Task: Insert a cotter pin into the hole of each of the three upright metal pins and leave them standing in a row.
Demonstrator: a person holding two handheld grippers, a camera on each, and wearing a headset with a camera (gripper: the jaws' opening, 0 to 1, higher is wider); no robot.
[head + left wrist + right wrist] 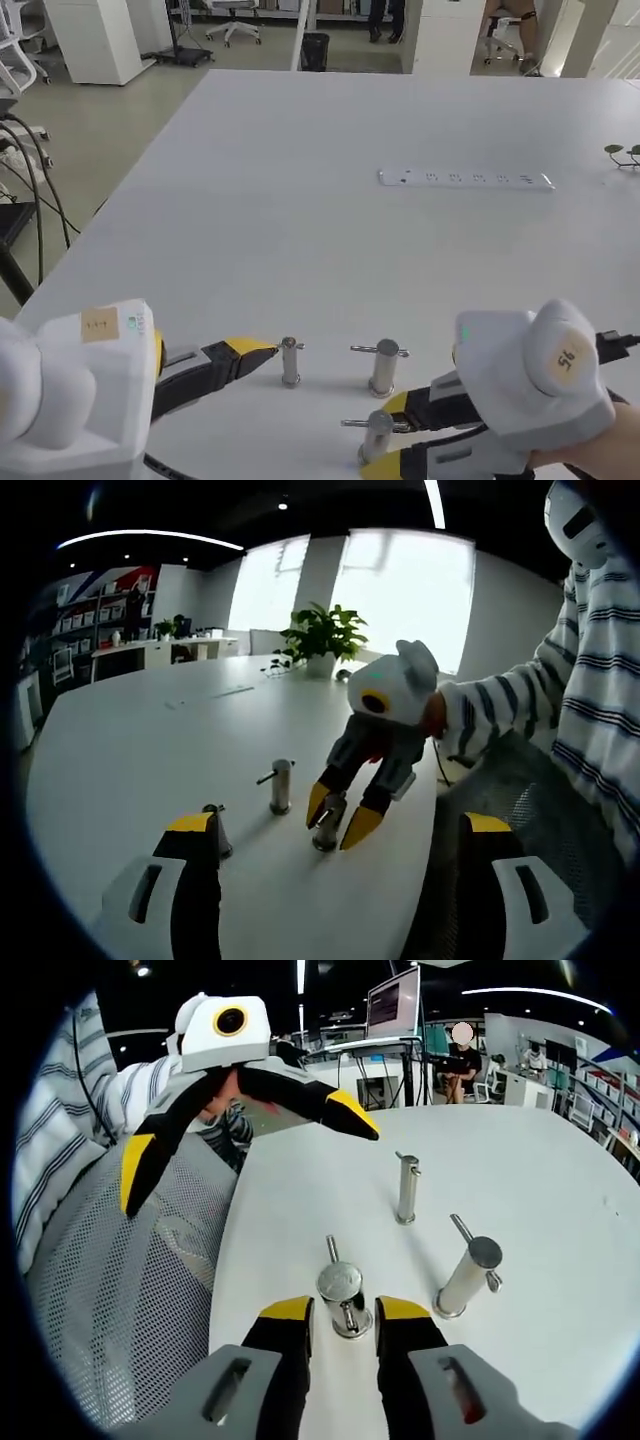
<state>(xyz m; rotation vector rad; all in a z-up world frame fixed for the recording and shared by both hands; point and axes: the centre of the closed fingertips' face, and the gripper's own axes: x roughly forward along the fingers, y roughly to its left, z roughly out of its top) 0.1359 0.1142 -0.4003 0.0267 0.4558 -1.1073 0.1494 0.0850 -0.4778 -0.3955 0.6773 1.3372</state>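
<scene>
Right gripper view: right claw (345, 1325) flanks upright pin (340, 1282), grip unclear; left claw (243, 1148) apart

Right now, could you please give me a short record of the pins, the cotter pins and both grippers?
pins: far-left pin, far-right pin and near pin, all upright on the table
cotter pins: one crosses the top of each pin
layout: near pin stands in front of far-right pin, so not one row
right gripper: jaws close on either side of near pin, contact unclear
left gripper: open, one jaw tip beside far-left pin
also: power strip farther back
</scene>
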